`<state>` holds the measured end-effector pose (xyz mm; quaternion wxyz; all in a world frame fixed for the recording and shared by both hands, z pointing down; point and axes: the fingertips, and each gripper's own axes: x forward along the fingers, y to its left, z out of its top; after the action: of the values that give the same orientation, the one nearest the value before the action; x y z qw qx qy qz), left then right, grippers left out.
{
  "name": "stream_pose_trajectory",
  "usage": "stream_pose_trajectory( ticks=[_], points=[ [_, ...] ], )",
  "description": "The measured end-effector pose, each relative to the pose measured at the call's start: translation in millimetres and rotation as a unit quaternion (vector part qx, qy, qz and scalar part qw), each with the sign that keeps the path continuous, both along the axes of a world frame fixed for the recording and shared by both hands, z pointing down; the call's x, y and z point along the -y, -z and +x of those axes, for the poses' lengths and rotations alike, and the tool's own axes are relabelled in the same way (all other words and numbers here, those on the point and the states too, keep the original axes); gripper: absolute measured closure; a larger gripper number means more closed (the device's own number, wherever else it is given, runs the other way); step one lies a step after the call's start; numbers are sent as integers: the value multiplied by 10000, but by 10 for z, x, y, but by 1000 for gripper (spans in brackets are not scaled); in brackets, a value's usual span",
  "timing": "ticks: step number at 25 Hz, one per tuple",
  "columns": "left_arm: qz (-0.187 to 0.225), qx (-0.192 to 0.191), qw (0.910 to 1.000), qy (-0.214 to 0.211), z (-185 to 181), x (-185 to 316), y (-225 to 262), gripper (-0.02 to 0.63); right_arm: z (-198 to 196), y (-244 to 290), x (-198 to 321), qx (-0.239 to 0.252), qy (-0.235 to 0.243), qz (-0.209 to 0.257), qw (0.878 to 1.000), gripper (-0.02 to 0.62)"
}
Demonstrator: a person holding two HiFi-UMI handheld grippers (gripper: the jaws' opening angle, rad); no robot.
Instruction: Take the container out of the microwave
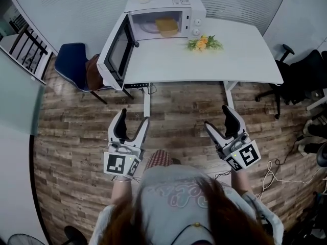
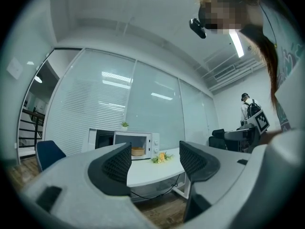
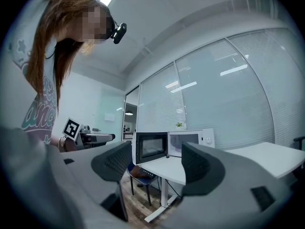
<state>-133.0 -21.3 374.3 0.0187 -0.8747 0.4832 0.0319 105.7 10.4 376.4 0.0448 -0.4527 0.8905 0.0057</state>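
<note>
Two grippers, left [image 1: 134, 117] and right [image 1: 218, 117]: jaws of each spread wide, nothing between them, held low over wood floor [image 1: 179, 106], well apart from table [image 1: 245, 50].

One container [image 1: 166, 26], tan and low: inside microwave [image 1: 168, 1], toward right of cavity. Door [image 1: 113, 52] standing open to the left. Task judged barely begun; approach in hand.

Handling, by judgement:
- Step up to table first.
- Enter cavity straight and level with one gripper, probably the right, clear of door and of flowers [image 1: 203, 43] lying just in front of the control panel.
- Keep jaws wide until either side of container, then close on its side walls.
- Lift slightly and draw out flat, so as not to tip any contents.

Views:
- Head view: only one giving both grippers and the whole layout.
- Left gripper view: container [image 2: 137, 151] far off in the gap between own jaws; second person [image 2: 248, 109] at rear.
- Right gripper view: door's inner face [image 3: 151, 148]; cavity seen obliquely, container not discernible.
</note>
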Motion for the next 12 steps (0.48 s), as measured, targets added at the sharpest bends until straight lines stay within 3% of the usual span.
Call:
stream_pose_trajectory(
  ticks=[12],
  points=[
    [-102,130,9997,-198,88,281,-146,319,34,-99,256,-12,-85,-39,10000,278]
  ],
)
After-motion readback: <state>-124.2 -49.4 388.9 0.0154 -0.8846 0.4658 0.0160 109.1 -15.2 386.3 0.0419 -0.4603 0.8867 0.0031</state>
